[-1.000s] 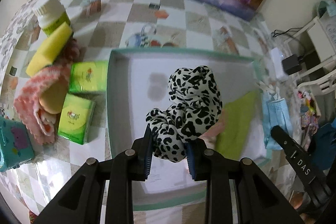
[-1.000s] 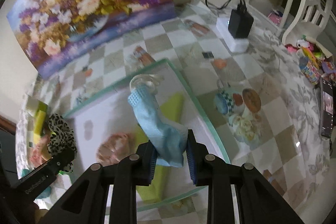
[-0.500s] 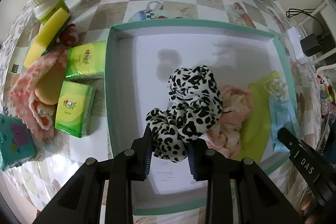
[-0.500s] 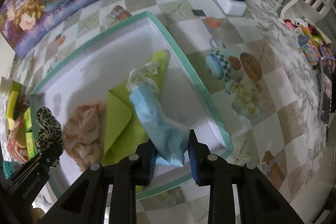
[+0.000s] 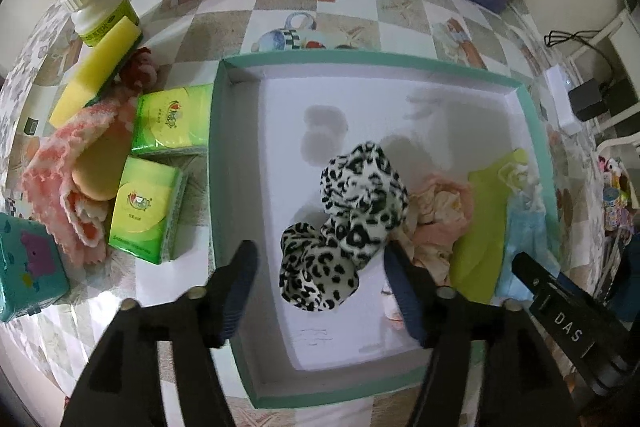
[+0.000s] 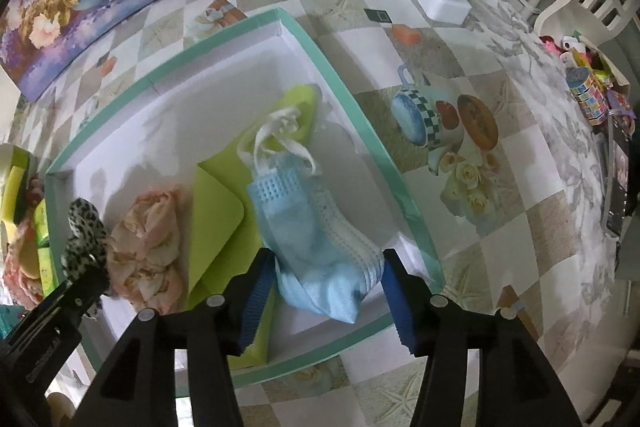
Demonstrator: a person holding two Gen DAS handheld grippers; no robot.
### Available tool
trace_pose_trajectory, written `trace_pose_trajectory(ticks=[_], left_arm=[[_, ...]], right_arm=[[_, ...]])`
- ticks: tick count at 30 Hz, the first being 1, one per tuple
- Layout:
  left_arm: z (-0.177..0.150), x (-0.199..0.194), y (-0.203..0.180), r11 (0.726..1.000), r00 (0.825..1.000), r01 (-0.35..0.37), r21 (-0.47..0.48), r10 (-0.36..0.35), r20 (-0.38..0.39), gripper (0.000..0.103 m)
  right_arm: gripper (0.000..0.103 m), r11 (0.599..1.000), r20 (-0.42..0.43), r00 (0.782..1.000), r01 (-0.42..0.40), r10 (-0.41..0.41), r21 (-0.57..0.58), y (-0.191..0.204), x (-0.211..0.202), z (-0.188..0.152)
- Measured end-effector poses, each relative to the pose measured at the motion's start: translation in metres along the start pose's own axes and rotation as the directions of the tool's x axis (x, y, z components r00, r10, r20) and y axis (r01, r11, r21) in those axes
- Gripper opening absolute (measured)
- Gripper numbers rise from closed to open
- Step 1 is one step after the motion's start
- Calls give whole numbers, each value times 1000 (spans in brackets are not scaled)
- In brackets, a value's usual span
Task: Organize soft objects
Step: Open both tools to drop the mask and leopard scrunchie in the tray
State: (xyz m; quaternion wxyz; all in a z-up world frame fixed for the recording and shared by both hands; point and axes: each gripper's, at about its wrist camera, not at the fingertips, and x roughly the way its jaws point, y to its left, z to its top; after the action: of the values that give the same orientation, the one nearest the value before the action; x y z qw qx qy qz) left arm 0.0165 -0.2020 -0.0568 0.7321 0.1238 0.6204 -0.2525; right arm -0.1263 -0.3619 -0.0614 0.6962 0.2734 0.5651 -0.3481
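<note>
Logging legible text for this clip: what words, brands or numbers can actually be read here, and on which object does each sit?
"DAS" – white letters on the right gripper body, seen from the left wrist view.
Green tissue packs: logo and print too small to read.
White bottle: green label print blurred, unreadable.
Left gripper body, in the right wrist view: embossed lettering too faint to read.
Teal box: picture only, no legible text.

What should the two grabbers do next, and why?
Probably lift both away. The left gripper and right gripper have wide-open jaws, and the leopard scrunchie and blue mask already lie in the green-rimmed box, so nothing needs holding.
</note>
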Motion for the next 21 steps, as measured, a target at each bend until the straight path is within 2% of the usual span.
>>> trace_pose_trajectory(ticks=[3, 7, 9, 13, 15, 21], left_arm=[[0, -4, 1, 1000, 1000, 23, -3, -23, 6, 76], [-1, -11, 3, 999, 999, 43, -7, -43, 15, 77], [-2, -15, 4, 999, 999, 44, -8, -43, 20, 92], [-2, -19, 5, 999, 998, 54, -11, -53, 27, 93], [-2, -20, 5, 998, 998, 55, -13, -54, 29, 93], [-2, -20, 11, 997, 997, 72, -34, -70, 32, 93]], right_arm=[[65, 1000, 6, 1000, 0, 0, -3, 0, -4, 1], [73, 1000, 34, 999, 11, -10, -20, 3, -15, 2], [80, 999, 51, 999, 12, -11, -34, 5, -21, 3], [92, 999, 76, 997, -1, 5, -51, 10, -29, 4], [102, 999, 85, 996, -2, 6, -54, 11, -31, 4], [103, 999, 111, 994, -15, 20, -47, 9, -35, 4]])
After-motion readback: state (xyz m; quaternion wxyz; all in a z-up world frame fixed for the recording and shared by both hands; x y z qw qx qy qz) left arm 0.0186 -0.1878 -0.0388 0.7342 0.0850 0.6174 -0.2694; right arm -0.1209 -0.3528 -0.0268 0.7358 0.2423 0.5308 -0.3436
